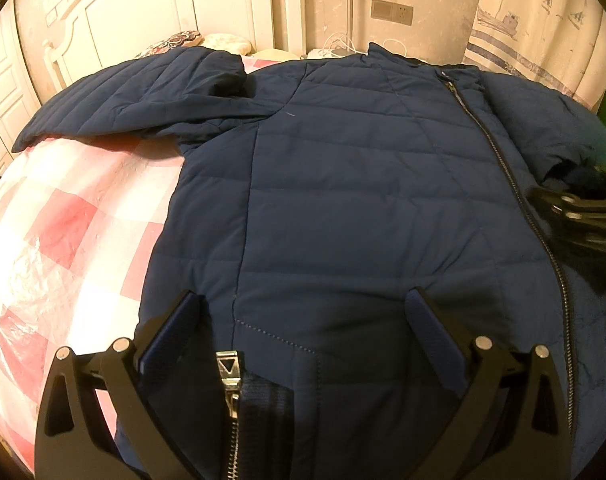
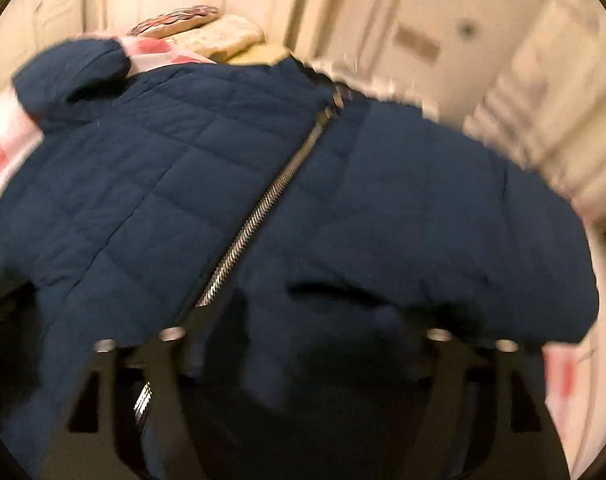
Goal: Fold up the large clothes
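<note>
A: Plainly, a dark blue quilted jacket point(image 1: 343, 184) is seen spread front-up on a bed covered by a pink-and-white checked quilt point(image 1: 75, 216). Its collar is turned toward twelve o'clock in the left wrist view, its hem toward six.

B: And the sleeves?

A: One sleeve point(image 1: 135, 100) is stretched out toward ten o'clock across the quilt. The other side, at about three o'clock, is bunched near the frame edge. A metal zipper point(image 1: 499, 148) is run diagonally from the collar down toward five o'clock.

B: How is the left gripper point(image 1: 303, 300) held?

A: It is poised over the lower front of the jacket, fingers set wide apart, with nothing pinched between them. A silver zipper pull point(image 1: 227, 368) is seen between them at six o'clock.

B: And the right gripper point(image 2: 303, 344)?

A: Its own view is badly blurred. Its fingers are seen spread well apart, low at six o'clock, over dark blue fabric; whether the pads touch the cloth cannot be told. In the left wrist view black linkage parts, taken to be the same gripper, are seen at three o'clock by the bunched sleeve.

B: Anything else noted?

A: A patterned pillow point(image 1: 179, 38) and a pale one point(image 1: 227, 42) are laid at the head of the bed, toward eleven o'clock, before a white headboard point(image 1: 115, 8). A wall switch plate point(image 1: 391, 12) is mounted at one o'clock.
</note>
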Available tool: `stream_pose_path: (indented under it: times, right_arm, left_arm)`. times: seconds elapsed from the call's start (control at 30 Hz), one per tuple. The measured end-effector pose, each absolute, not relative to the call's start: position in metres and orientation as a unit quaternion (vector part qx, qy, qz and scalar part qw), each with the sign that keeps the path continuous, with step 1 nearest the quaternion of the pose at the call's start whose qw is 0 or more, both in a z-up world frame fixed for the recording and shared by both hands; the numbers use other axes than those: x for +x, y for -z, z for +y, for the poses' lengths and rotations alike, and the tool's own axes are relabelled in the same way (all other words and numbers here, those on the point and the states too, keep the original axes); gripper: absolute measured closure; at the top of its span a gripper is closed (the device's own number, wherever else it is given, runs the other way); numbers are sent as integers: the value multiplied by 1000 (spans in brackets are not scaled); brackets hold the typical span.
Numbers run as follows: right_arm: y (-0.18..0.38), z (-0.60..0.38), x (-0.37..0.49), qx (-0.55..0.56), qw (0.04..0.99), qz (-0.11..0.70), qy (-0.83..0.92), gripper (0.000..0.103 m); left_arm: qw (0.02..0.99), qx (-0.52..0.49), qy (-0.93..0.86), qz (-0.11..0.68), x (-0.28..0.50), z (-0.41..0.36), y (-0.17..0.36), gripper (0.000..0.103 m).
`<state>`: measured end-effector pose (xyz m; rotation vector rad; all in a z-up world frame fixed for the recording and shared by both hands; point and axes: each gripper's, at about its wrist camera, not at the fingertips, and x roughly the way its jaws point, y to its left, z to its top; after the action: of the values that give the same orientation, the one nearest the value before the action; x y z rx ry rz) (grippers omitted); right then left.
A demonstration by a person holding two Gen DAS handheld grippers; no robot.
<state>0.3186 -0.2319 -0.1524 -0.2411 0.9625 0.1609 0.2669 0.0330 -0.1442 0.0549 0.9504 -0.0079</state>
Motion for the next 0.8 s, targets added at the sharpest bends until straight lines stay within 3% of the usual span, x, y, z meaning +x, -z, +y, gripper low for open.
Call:
stream_pose_path:
  times: [0.17, 0.43, 0.8]
  right_arm:
    - [120, -295, 257, 38, 884, 446, -134, 24]
    - [111, -405, 217, 206, 886, 413, -50, 23]
    - [160, -363, 224, 80, 908, 410, 18, 24]
  left_arm:
    - [889, 25, 5, 457, 267, 33, 145, 2]
    - [892, 87, -4, 443, 262, 11, 131, 2]
    - [909, 188, 167, 332, 284, -146, 63, 2]
